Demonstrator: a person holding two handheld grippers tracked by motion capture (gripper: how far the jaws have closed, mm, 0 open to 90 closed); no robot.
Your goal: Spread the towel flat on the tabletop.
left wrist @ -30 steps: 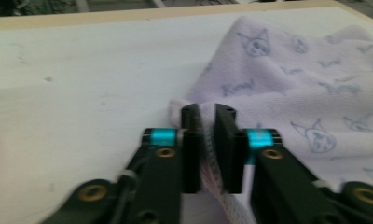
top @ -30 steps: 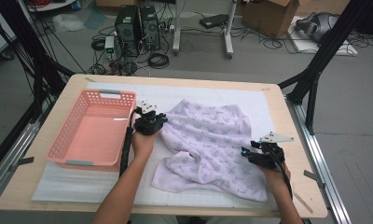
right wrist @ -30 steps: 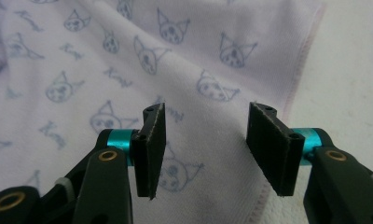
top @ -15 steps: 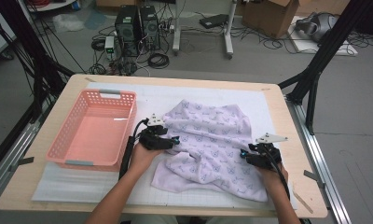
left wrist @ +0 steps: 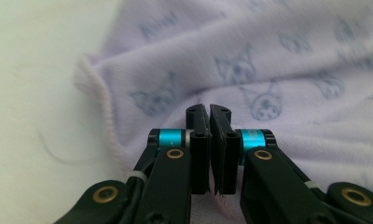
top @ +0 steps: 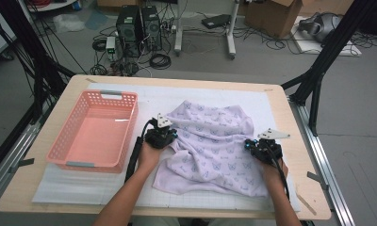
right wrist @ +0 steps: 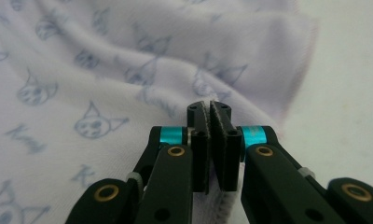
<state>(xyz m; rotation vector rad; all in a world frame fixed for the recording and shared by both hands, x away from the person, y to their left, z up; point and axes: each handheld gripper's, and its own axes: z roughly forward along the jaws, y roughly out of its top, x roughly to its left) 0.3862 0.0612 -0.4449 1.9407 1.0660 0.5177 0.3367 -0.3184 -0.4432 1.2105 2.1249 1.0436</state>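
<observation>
on the white-matted table [top: 290, 106], left tongs [top: 161, 133] and right tongs [top: 263, 145] each just pinched tight on the lilac blanket [top: 215, 136].

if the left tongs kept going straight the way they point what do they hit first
Probably more of the lilac printed fleece blanket: the left tongs, shut on its edge, point into a raised fold of it just ahead, though depth is hard to judge.

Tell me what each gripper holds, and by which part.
Both hold the lilac towel: left gripper pinches its left edge, right gripper its right edge.
</observation>
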